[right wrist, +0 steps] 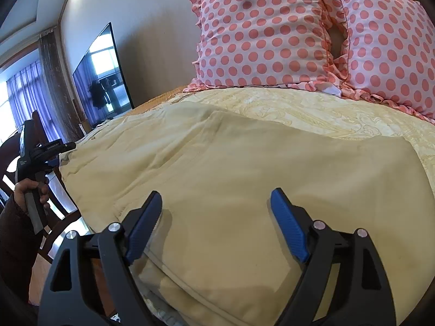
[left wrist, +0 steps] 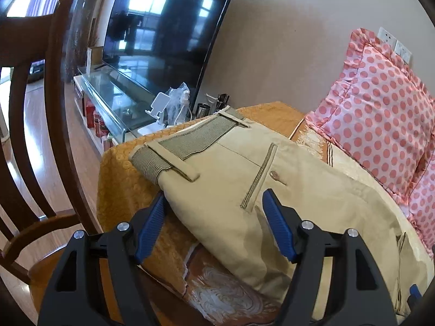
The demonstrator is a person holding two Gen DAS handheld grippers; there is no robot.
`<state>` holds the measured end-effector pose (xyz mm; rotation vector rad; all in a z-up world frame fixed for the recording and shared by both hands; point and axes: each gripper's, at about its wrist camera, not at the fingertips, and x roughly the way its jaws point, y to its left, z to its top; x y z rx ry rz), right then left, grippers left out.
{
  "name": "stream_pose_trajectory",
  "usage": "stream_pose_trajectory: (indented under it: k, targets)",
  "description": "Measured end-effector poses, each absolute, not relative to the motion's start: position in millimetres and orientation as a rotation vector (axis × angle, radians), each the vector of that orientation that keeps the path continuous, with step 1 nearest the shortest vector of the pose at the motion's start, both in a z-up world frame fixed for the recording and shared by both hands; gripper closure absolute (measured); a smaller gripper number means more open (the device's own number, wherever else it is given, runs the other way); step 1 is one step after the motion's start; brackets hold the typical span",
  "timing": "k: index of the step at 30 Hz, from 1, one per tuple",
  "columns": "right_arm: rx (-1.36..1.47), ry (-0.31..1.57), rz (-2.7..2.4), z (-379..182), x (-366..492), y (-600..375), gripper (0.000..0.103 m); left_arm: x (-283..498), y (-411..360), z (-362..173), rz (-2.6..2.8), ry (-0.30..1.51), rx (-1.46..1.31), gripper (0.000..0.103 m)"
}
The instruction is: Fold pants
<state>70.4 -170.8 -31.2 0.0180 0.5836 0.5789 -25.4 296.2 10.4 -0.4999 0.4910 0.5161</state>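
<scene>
Beige pants (left wrist: 223,179) lie on a table with an orange and cream cloth (left wrist: 122,179). The grey-striped waistband points at the far left corner, with a buttoned back pocket facing up. My left gripper (left wrist: 214,206) is open and empty, its fingers hovering over the seat of the pants near the pocket. In the right wrist view the pant legs (right wrist: 244,163) spread flat across the cloth. My right gripper (right wrist: 217,203) is open and empty just above the near edge of the legs. The left gripper (right wrist: 58,152) also shows there, held by a hand at the left.
Two pink polka-dot pillows (right wrist: 261,32) lean against the wall at the table's far side. A wooden chair (left wrist: 40,125) stands left of the table. A large TV (left wrist: 163,32) on a glass stand, with small items, sits beyond the corner.
</scene>
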Motion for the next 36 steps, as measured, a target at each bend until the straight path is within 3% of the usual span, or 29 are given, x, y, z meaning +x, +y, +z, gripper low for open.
stream_pose_trajectory:
  k: [6, 9, 10, 11, 13, 18, 22, 25, 31, 34, 36]
  targets:
    - [0.028, 0.572, 0.585, -31.8, 70.2, -168.8, 0.016, -29.3, 309.2, 6.7, 0.333, 0.415, -0.754, 0.033]
    - [0.061, 0.573, 0.594, -31.5, 70.5, -171.4, 0.016, -28.2, 316.0, 2.8, 0.367, 0.383, -0.871, 0.065]
    - [0.085, 0.577, 0.604, -30.7, 71.0, -174.4, 0.016, -28.5, 319.3, 0.6, 0.400, 0.374, -0.914, 0.088]
    - [0.108, 0.580, 0.612, -29.7, 70.9, -178.0, 0.016, -29.4, 320.7, -0.6, 0.410, 0.360, -0.942, 0.091]
    - [0.149, 0.582, 0.624, -27.3, 68.8, -186.4, 0.016, -26.6, 314.6, 5.9, 0.436, 0.345, -0.919, 0.093]
    - [0.226, 0.531, 0.594, -16.8, 52.1, -223.4, 0.016, 2.3, 247.7, 74.7, 0.357, 0.326, -0.561, 0.095]
    - [0.279, 0.469, 0.511, -9.5, 34.4, -262.7, 0.016, 34.2, 144.1, 126.2, 0.115, 0.304, -0.303, 0.095]
    - [0.319, 0.444, 0.420, -8.5, 23.2, -293.8, 0.016, 44.3, 47.0, 134.5, -0.138, 0.306, -0.148, 0.095]
    - [0.404, 0.438, 0.235, -20.4, 5.3, -353.8, 0.016, 44.0, -109.2, 54.8, -0.537, 0.529, 0.103, 0.095]
    - [0.434, 0.458, 0.176, -30.5, -0.9, -374.5, 0.015, 45.9, -134.6, 6.7, -0.583, 0.674, 0.164, 0.095]
    - [0.453, 0.470, 0.157, -35.3, 0.6, -383.3, 0.015, 40.5, -136.9, 0.7, -0.565, 0.642, 0.195, 0.095]
